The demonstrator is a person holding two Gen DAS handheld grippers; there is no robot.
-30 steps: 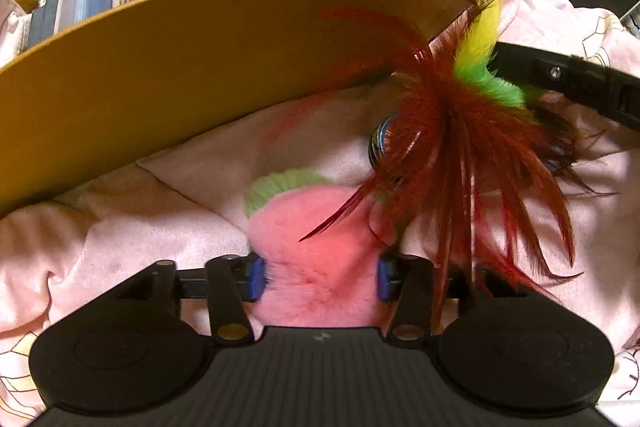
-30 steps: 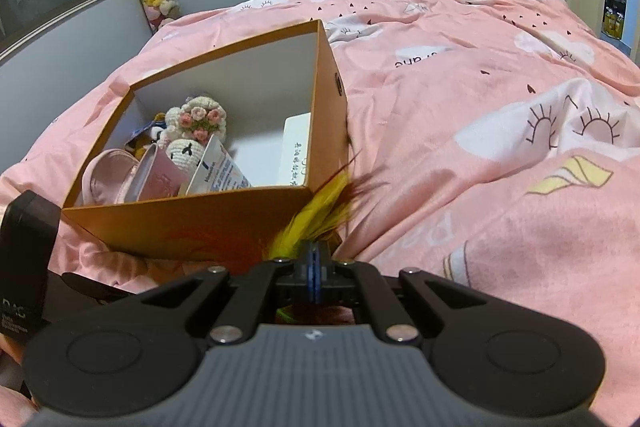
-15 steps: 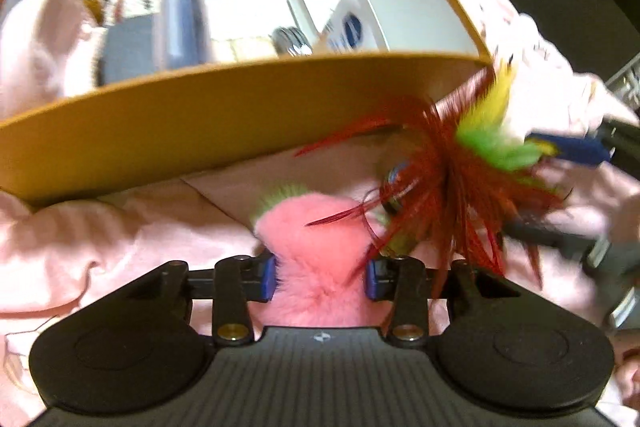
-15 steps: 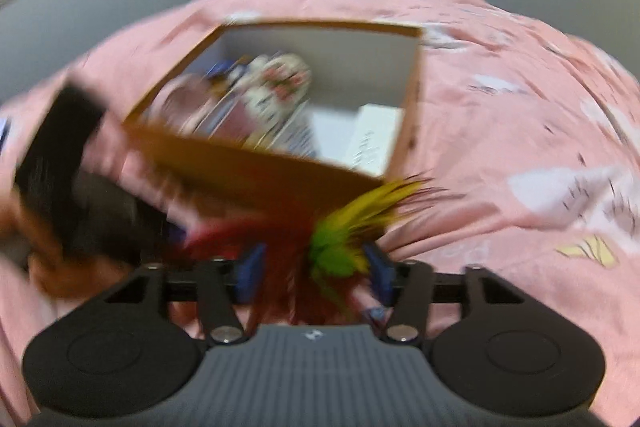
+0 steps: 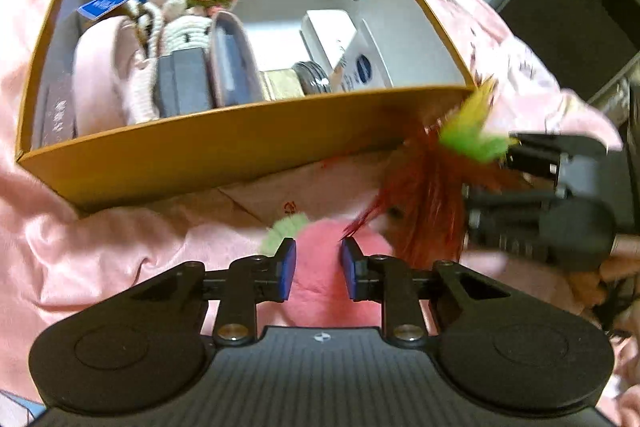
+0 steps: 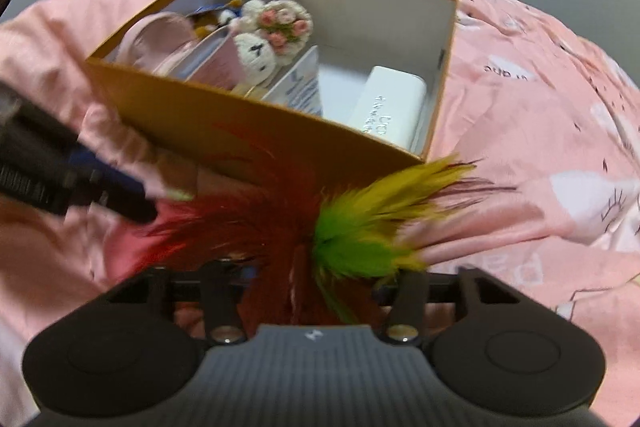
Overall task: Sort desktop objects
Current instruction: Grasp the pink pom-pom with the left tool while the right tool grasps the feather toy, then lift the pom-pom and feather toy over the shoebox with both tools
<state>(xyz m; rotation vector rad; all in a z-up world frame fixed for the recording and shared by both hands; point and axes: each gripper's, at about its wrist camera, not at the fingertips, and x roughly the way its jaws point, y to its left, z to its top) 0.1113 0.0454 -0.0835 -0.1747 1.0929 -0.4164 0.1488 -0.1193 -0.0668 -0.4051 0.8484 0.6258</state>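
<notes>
A pink plush toy (image 5: 320, 267) with a pale green fringe lies on the pink bedding just in front of an orange box (image 5: 240, 151). My left gripper (image 5: 317, 263) is closing on it, and its blue pads dent the fur on both sides. Red, green and yellow feathers (image 5: 432, 187) spread out beside the plush. In the right wrist view the feathers (image 6: 352, 227) fill the gap of my right gripper (image 6: 316, 271). Its jaws are closing but stand apart, and the tuft hides its pads. The left gripper (image 6: 60, 179) shows blurred at the left.
The orange box (image 6: 248, 123) stands open with white inner walls. It holds a crochet bunny (image 6: 256, 55) with flowers, a pink pouch (image 5: 100, 75), a white carton (image 6: 388, 107), a tube and a tin. Rumpled pink bedding (image 6: 540, 155) surrounds it. A person's hand (image 5: 600, 275) holds the right gripper (image 5: 540, 211).
The left view has risen, so the box's inside now shows, and its pads have drawn in on the pink plush. The right gripper went from shut to apart and rolled, with the feathers between its jaws.
</notes>
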